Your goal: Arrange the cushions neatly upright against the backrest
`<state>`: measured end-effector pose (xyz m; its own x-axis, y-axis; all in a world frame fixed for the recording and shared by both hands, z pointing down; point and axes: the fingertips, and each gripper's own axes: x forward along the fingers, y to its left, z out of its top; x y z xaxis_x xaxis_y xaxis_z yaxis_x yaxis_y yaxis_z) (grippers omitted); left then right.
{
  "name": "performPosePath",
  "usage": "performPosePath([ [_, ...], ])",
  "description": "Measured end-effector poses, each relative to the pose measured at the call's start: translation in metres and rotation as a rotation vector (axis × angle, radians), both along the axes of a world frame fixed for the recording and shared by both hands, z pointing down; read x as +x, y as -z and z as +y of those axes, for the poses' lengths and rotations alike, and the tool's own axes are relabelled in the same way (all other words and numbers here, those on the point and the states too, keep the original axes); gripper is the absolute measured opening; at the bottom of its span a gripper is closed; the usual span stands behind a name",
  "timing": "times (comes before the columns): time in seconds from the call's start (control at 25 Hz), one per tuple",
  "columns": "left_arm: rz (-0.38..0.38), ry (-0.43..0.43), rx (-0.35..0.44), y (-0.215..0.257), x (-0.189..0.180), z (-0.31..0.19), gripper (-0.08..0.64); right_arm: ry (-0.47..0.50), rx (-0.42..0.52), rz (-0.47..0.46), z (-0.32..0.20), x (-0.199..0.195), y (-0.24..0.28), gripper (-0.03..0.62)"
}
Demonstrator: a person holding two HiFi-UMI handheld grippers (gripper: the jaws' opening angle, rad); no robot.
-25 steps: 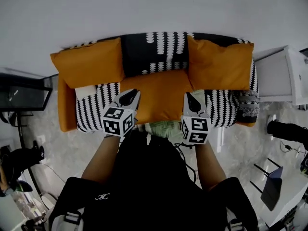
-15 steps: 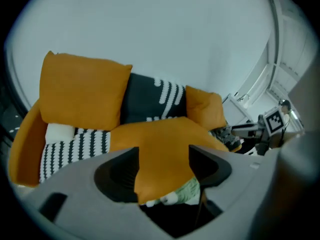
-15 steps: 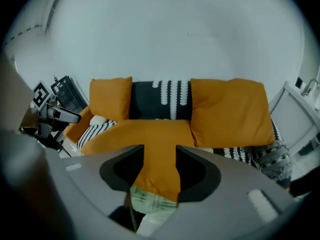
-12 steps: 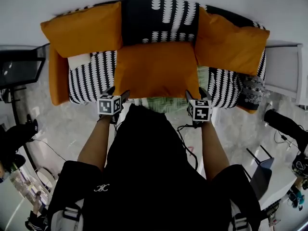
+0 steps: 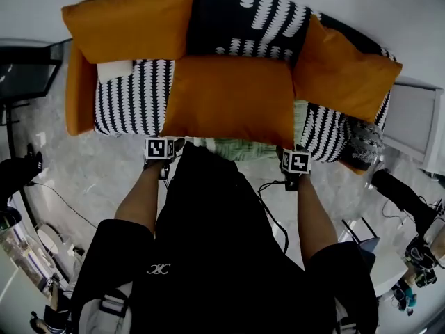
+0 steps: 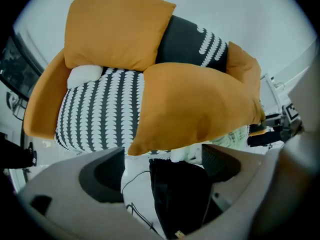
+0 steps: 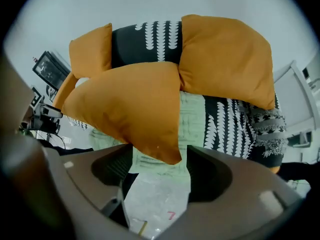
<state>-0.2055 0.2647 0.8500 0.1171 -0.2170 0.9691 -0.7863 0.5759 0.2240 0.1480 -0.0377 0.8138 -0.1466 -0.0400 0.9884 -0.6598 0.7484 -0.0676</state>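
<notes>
While the left gripper's (image 6: 162, 166) jaws had just been opening wide on nothing and the right gripper's (image 7: 159, 169) likewise about an unpressed corner, the middle orange cushion (image 5: 233, 99) lay flat on the sofa seat (image 5: 132, 103), seemingly soft, light, best pinched at its front corners.

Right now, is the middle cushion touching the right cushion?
Touching. Right gripper view shows the middle cushion pressed against the right cushion, no gap.

Green cloth (image 5: 243, 149) mostly hidden under middle cushion (image 5: 229, 99).
</notes>
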Motion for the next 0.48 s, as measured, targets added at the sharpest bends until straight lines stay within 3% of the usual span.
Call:
performPosePath([
  [0.24,0.020,0.014,-0.052,-0.027,-0.006,0.002,0.481,0.024,-0.020,0.021,0.004,-0.010,-0.013,0.285],
  [0.4,0.116,-0.016,-0.032,-0.033,0.005,-0.011,0.353,0.053,-0.027,-0.001,0.008,-0.018,-0.015,0.196],
  [0.48,0.129,-0.053,-0.018,-0.029,0.012,-0.018,0.229,0.039,-0.018,-0.027,0.009,-0.022,-0.013,0.146],
])
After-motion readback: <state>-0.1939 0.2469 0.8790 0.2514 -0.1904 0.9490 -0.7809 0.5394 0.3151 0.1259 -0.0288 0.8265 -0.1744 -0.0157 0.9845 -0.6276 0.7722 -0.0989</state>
